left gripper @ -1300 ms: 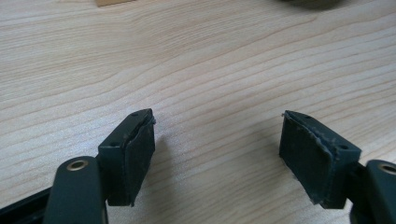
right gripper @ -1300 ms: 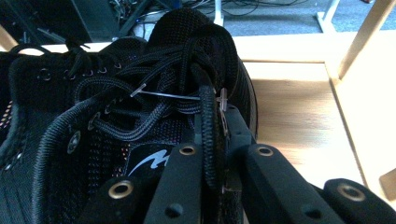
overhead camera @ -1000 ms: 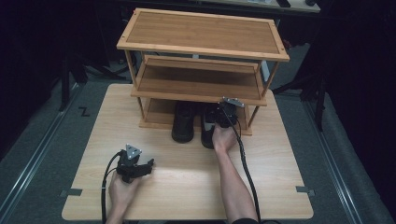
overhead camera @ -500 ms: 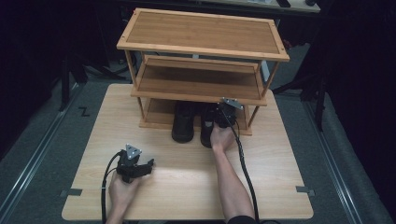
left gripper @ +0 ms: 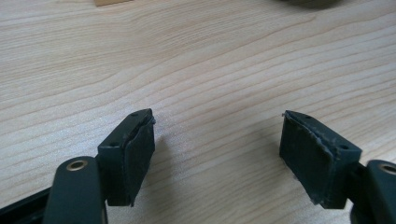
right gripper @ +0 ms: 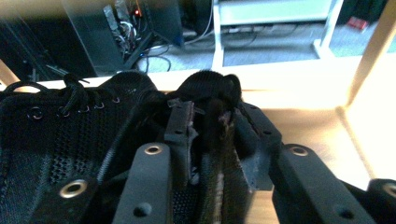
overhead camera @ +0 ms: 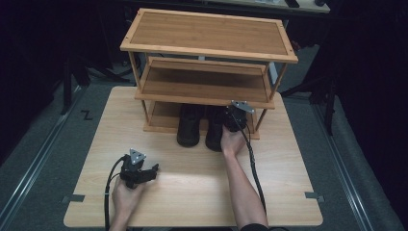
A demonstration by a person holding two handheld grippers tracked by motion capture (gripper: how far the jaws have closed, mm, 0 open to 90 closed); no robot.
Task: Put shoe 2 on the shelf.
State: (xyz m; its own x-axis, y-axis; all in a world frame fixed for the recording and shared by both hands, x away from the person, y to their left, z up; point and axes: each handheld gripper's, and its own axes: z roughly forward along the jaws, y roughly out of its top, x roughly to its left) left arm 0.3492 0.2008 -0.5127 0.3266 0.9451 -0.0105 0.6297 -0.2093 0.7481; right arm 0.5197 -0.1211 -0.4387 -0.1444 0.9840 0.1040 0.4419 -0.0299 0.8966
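A: Right black boot (overhead camera: 215,132), centre frame, bottom tier of the bamboo shoe rack (overhead camera: 207,48), touching its mate (overhead camera: 188,127). Right claw (overhead camera: 234,120) at its collar, jaws just been opening, collar edge between them, pads seemingly off.

B: Advice?

A: Open fully, withdraw straight so nothing snags laces.

B: Count?

A: Two boots, one three-tier rack, two claws. Left claw (left gripper: 217,154) wide, empty, lower left on the worktop (overhead camera: 288,163).

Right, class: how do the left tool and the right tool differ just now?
The left tool sits near the table front, jaws wide over bare wood; the right tool reaches the right boot in the rack, and its jaws have just been opening around the collar. Both are black, hand-held.
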